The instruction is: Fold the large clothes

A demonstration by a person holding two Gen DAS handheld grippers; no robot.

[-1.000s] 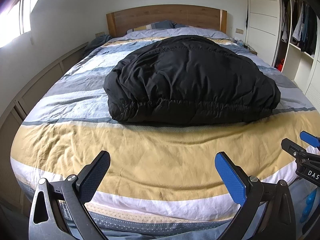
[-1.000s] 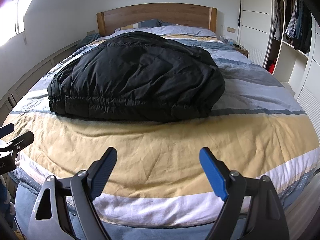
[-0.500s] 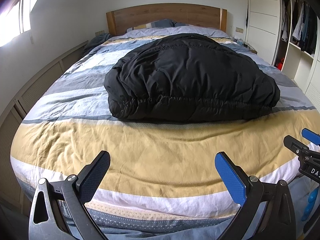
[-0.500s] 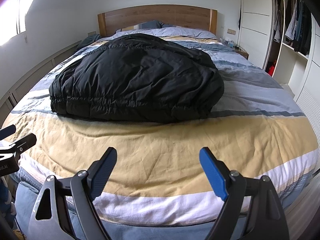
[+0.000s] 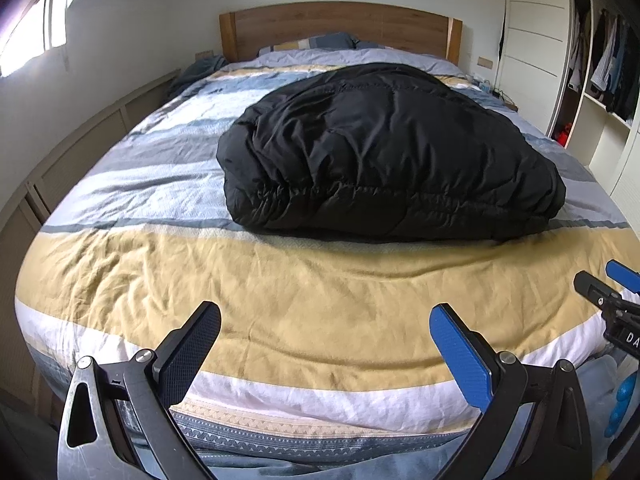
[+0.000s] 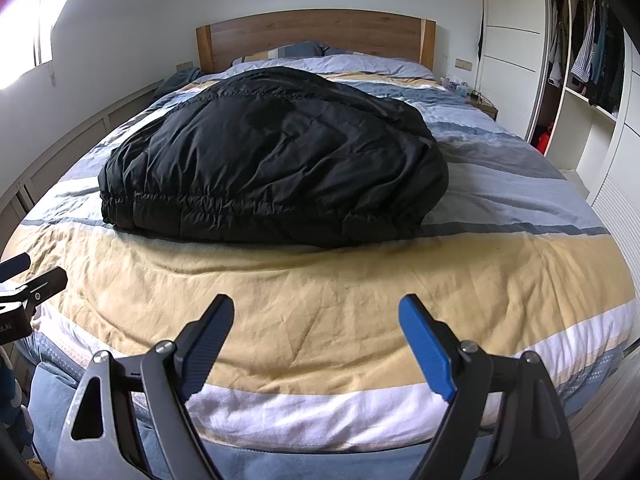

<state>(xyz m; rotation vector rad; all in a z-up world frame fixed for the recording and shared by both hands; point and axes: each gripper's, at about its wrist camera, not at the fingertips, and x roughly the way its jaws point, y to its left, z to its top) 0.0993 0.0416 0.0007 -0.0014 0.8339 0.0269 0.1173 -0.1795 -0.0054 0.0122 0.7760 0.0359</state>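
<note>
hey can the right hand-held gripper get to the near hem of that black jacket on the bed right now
Probably yes. The right hand-held gripper is open and empty, and only bare striped duvet lies between it and the black jacket. It would need to move forward first.

Jacket: a black puffy jacket (image 6: 272,160) lies bunched on the bed (image 6: 360,292), its gathered hem toward the camera, on the grey and blue stripes just behind the yellow band.
Right gripper: the right gripper (image 6: 316,340) hangs over the foot of the bed, its 2 fingers spread wide with nothing between them, well apart from the jacket.
Left gripper: the left gripper (image 6: 24,280) shows only partly at the left edge.
Headboard: a wooden headboard (image 6: 316,36) stands at the far end.
Wardrobe: an open wardrobe (image 6: 588,60) with hanging clothes is at right.
</note>
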